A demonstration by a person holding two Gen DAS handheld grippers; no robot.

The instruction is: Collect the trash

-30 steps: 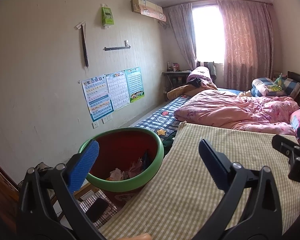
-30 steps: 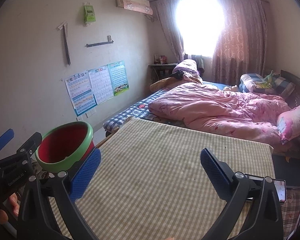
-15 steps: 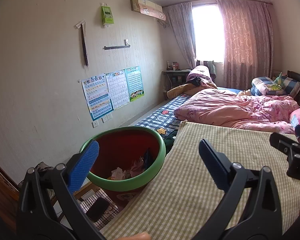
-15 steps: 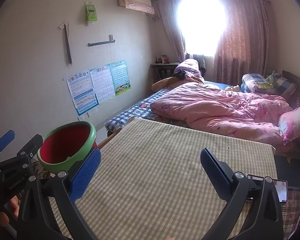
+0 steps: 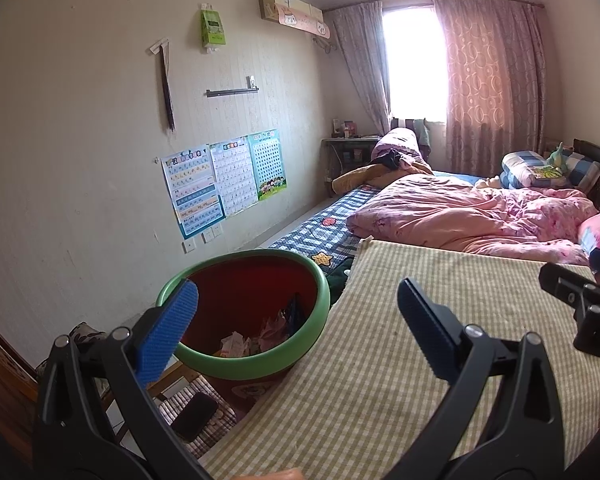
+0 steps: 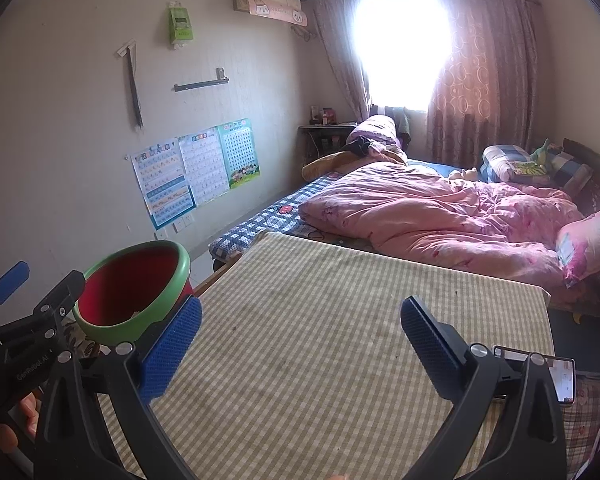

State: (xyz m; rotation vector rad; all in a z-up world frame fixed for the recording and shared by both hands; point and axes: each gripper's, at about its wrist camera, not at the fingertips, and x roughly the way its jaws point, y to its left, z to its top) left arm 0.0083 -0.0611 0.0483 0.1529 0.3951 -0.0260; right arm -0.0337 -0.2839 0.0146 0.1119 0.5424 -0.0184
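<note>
A red trash bin with a green rim (image 5: 244, 312) stands at the left edge of the checked table (image 5: 400, 380); it also shows in the right wrist view (image 6: 134, 292). Crumpled paper and wrappers (image 5: 256, 338) lie inside it. My left gripper (image 5: 296, 312) is open and empty, held over the table's left edge beside the bin. My right gripper (image 6: 300, 328) is open and empty above the middle of the checked table (image 6: 320, 340). Each gripper shows at the edge of the other's view.
A bed with a pink quilt (image 6: 440, 216) lies behind the table. A phone (image 6: 540, 372) rests at the table's right edge. A dark object (image 5: 194, 422) lies on a patterned stool below the bin. Posters (image 5: 224, 180) hang on the left wall.
Both views have shifted slightly; the bin sits a little more to the right in each. Both grippers stay open and empty.
</note>
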